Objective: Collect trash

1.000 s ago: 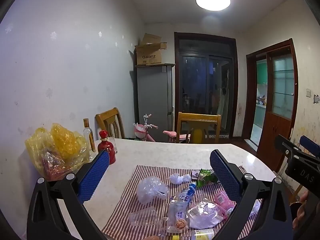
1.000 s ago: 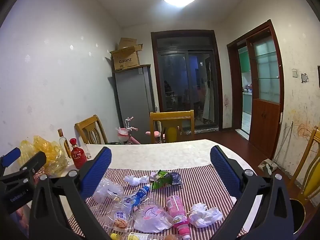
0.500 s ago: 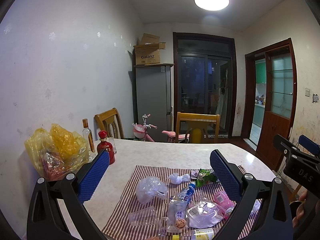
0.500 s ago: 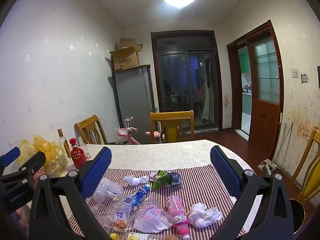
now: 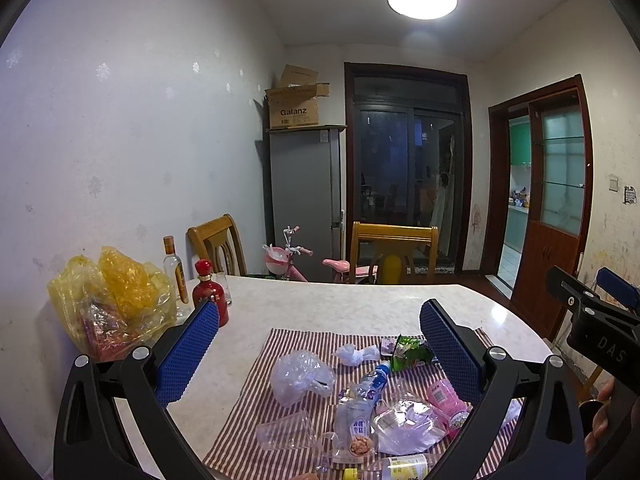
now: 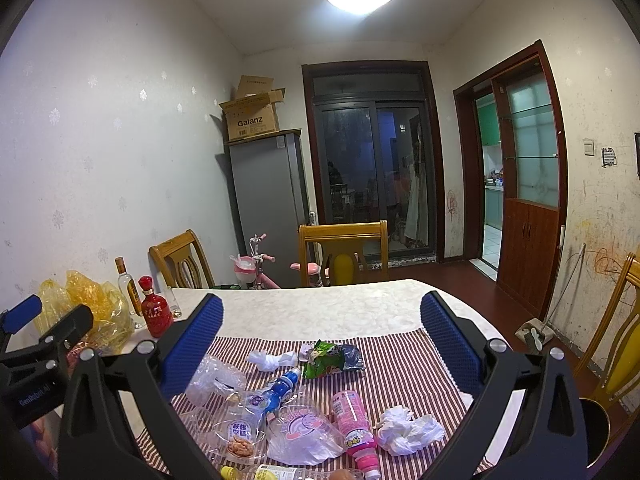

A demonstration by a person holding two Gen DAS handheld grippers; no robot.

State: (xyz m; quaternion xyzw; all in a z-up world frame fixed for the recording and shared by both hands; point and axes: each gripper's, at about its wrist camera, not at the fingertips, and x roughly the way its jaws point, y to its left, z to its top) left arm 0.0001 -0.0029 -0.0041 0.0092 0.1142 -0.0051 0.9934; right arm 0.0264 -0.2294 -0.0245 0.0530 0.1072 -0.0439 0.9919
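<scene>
Both tools, left [image 5: 318,344] and right [image 6: 320,340], gape empty above the striped mat [image 6: 400,360], where light, crinkly trash lies: pinch the soft tissue wad [image 6: 408,430] mid-bulk.

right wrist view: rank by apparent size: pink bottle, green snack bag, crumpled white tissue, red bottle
1. pink bottle
2. crumpled white tissue, close to the pink bottle, nearly tied
3. green snack bag
4. red bottle, smallest, but farthest from the camera, so true size is unsure
</scene>
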